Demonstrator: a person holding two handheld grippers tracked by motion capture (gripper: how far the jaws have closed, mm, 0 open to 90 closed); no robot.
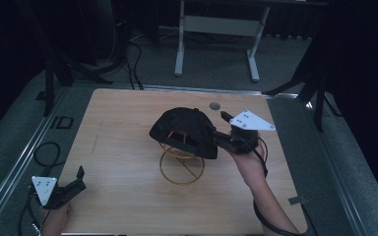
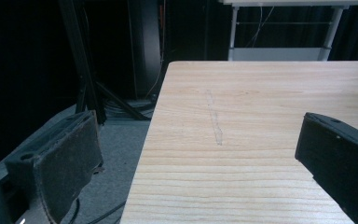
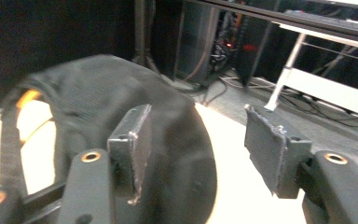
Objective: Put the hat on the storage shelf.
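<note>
A black cap (image 1: 184,129) sits on a gold wire stand (image 1: 182,167) in the middle of the wooden table (image 1: 123,147). My right gripper (image 1: 221,129) is at the cap's right side, level with its brim. In the right gripper view this gripper (image 3: 198,144) is open, and the cap (image 3: 168,121) reaches into the gap beside the left pad without being pinched. My left gripper (image 1: 80,180) rests open at the table's near left corner, far from the cap. Between its jaws (image 2: 200,158) there is only bare tabletop (image 2: 242,107).
A round cable hole (image 1: 215,105) lies in the tabletop behind the cap. Black stand legs (image 1: 54,73) rise left of the table and others (image 1: 315,83) right of it. A white desk frame (image 1: 216,29) stands on the floor beyond. Cables (image 1: 44,152) lie by the left edge.
</note>
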